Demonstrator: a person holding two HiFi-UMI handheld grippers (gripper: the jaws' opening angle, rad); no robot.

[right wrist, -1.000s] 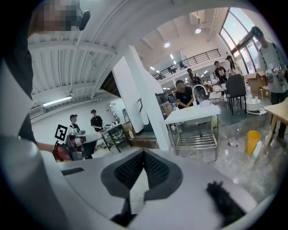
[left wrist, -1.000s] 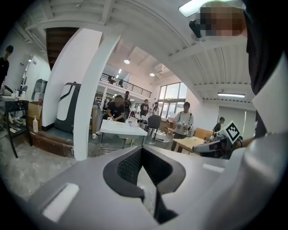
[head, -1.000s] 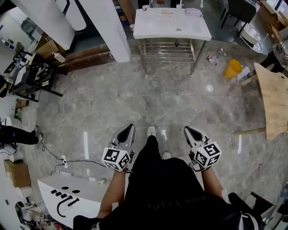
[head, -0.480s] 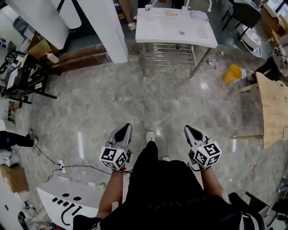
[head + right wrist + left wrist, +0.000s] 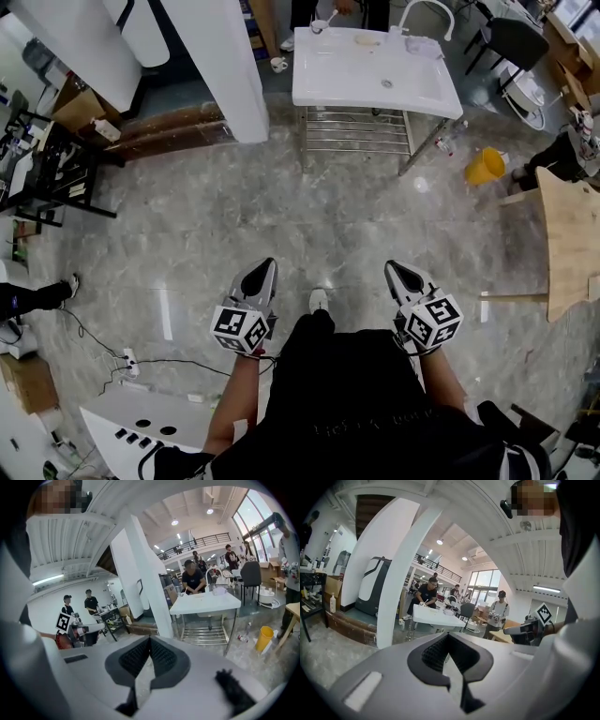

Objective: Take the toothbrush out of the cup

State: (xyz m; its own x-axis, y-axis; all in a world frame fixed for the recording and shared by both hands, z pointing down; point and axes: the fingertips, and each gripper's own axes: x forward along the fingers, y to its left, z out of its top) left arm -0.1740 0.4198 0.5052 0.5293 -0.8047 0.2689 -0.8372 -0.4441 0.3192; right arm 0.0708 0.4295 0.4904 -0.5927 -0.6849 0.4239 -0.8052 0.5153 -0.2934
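Head view puts the left hand-held gripper [image 5: 266, 267] and right hand-held gripper [image 5: 393, 270] low in frame, well apart from the white bench [image 5: 356, 70] at top. A small cup [image 5: 320, 25] sits at the bench's upper-left corner, the toothbrush too small to tell. The gripper views show a person [image 5: 192, 581] standing at that bench and both pairs of jaws clenched on nothing, over grey marble floor [image 5: 328, 206] beside a white pillar [image 5: 225, 66].

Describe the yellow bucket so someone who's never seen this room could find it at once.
Find the white sink table standing on the grey stone floor ahead. On the floor off its right-hand legs, toward the wooden tabletop, sits the yellow bucket. It is the only bright yellow thing there.
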